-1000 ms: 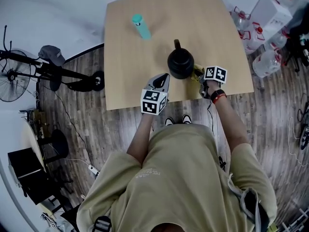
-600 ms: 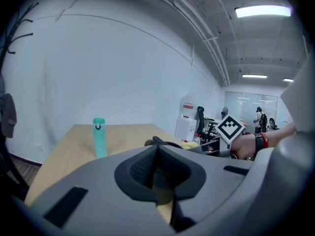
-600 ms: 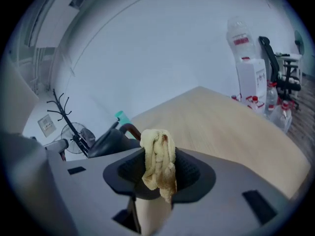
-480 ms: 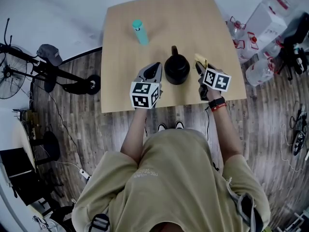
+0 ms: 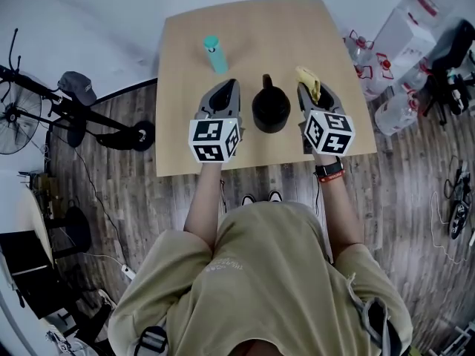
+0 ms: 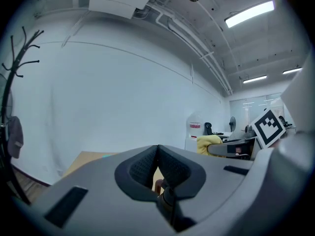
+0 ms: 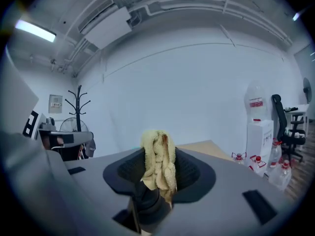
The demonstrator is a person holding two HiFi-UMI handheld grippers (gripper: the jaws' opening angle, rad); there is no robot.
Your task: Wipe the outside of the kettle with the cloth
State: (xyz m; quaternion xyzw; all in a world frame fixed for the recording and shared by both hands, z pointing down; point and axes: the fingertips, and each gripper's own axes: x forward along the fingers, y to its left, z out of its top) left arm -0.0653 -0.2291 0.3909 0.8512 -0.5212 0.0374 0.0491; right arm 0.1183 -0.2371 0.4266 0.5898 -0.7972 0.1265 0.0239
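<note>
One kettle [image 5: 271,110], one cloth [image 5: 308,82], one teal bottle [image 5: 215,54], one table [image 5: 282,28].

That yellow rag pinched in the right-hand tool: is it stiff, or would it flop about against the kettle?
Probably floppy: the cloth bunches in drooping folds between the jaws of the right hand-held gripper. Its looped, towel-like surface looks light and grippy, so it seems unlikely to slip out. It should likely mould around the kettle.

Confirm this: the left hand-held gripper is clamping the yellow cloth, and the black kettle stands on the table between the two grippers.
Wrong side: the right hand-held gripper clamps the yellow cloth, as the right gripper view shows. The black kettle does stand on the table between the two.
</note>
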